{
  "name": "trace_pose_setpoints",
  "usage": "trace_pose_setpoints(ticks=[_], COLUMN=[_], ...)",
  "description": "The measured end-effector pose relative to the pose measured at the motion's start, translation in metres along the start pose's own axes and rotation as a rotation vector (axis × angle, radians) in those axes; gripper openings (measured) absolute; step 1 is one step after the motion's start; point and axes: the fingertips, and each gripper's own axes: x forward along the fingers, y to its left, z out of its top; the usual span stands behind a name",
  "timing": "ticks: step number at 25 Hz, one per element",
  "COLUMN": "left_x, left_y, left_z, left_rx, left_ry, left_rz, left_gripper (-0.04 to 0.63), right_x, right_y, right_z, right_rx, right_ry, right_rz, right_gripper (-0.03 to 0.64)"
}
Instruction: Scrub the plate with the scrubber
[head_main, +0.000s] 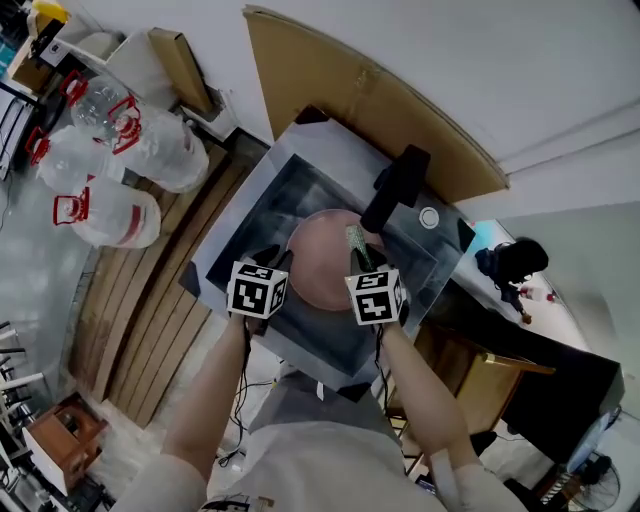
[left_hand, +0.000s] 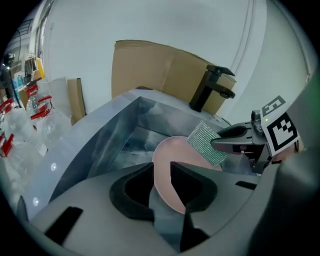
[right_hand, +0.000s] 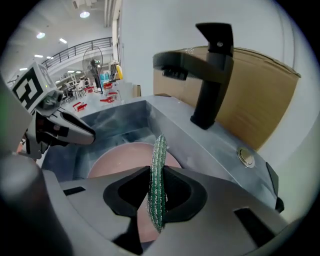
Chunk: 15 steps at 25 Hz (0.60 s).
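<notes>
- Left gripper view: the jaws of my left gripper (left_hand: 161, 172) stand apart, and the near rim of the plate (left_hand: 172, 150) passes between them. The pads do not press on it, so I am not gripping the plate.
- The plate is round, pale pink and plain, with a smooth matte face and a thin rim. I see no pattern on it.
- It is inside the basin of the grey metal sink (left_hand: 107, 140), with its face turned up and toward my right side. I cannot tell if its far edge rests on the bottom.
- In the right gripper view, my right gripper (right_hand: 159, 185) is closed on the scrubber (right_hand: 158, 170). Both pads clamp it at its lower half.
- The scrubber is a flat rectangular pad of shiny green-silver mesh. It stands on its edge between the jaws, and the free upper part sticks out past the fingertips, above the plate's face.
- From the left gripper view, the pad looks to be at the far right part of the plate. Whether it touches the plate I cannot say.
- In the head view, the two grippers are side by side at the near rim of the plate, left at its left and right at its right.
- A black faucet (right_hand: 212, 75) stands on the back edge of the sink, and a brown cardboard sheet (right_hand: 260, 95) leans on the wall behind it.
</notes>
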Motion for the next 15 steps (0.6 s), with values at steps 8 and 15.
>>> trace_pose_setpoints(ticks=[8, 15], left_x=[0.052, 0.071], left_y=[0.016, 0.019], left_z=[-0.028, -0.04], left_rx=[-0.037, -0.093], left_ry=[0.139, 0.191], left_rz=[-0.005, -0.017], left_gripper=[0.112, 0.11], right_x=[0.047, 0.069], right_y=[0.001, 0.036], right_z=[-0.015, -0.006], right_rx=[-0.111, -0.212], right_ry=[0.083, 0.063], right_rz=[-0.038, 0.059], right_gripper=[0.101, 0.106])
